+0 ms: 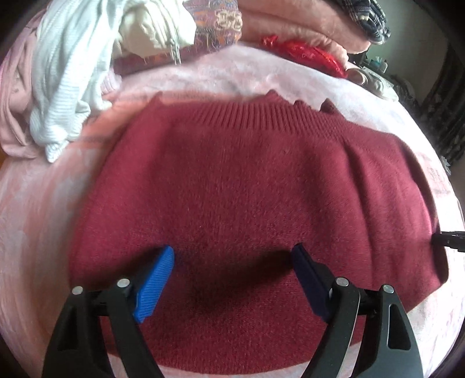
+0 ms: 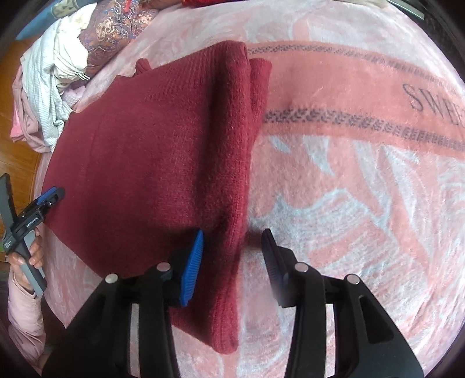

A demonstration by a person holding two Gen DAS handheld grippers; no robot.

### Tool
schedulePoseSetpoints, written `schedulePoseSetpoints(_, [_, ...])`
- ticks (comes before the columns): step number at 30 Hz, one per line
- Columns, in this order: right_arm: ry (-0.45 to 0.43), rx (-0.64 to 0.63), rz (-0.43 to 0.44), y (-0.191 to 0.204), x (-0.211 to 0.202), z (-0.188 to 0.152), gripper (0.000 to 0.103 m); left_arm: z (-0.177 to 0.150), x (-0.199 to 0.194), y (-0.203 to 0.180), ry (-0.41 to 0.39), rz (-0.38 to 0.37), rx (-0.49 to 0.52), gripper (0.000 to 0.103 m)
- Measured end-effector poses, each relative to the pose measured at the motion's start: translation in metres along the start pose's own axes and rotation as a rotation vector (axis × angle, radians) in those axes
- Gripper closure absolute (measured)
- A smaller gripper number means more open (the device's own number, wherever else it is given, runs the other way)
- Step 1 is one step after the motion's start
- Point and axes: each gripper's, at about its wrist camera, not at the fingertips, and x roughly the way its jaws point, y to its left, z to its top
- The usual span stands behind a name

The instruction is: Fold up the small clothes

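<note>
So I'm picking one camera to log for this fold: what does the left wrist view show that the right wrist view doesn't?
Left wrist only: the sweater's ribbed neckline, a red plastic bag and folded pink bedding behind it.

Right wrist only: the sweater's folded side edge, the blanket's lettered band, and the person's hand holding the left hand-held gripper.

Both: the dark red sweater flat on the pink blanket, the heap of pale clothes, and open jaws with nothing gripped.

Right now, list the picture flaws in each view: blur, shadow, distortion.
Left wrist view: motion smear along the left of the red sweater; dark shadow between the left gripper fingers. Right wrist view: sharper; fisheye bends the pink blanket stripes.
</note>
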Motion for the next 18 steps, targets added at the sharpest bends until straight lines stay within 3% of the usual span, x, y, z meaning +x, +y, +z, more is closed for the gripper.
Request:
schedulePoseSetpoints(15, [-0.002, -0.032, -0.014, 0.011, 0.018, 0.003, 0.075, -0.005, 0.013, -0.002, 0.024, -0.010, 0.020, 0.011])
schedulePoseSetpoints(18, [-0.005, -0.016, 0.019, 0.011, 0.019, 0.003, 0.084, -0.005, 0.013, -0.003, 0.021, -0.005, 0.021, 0.011])
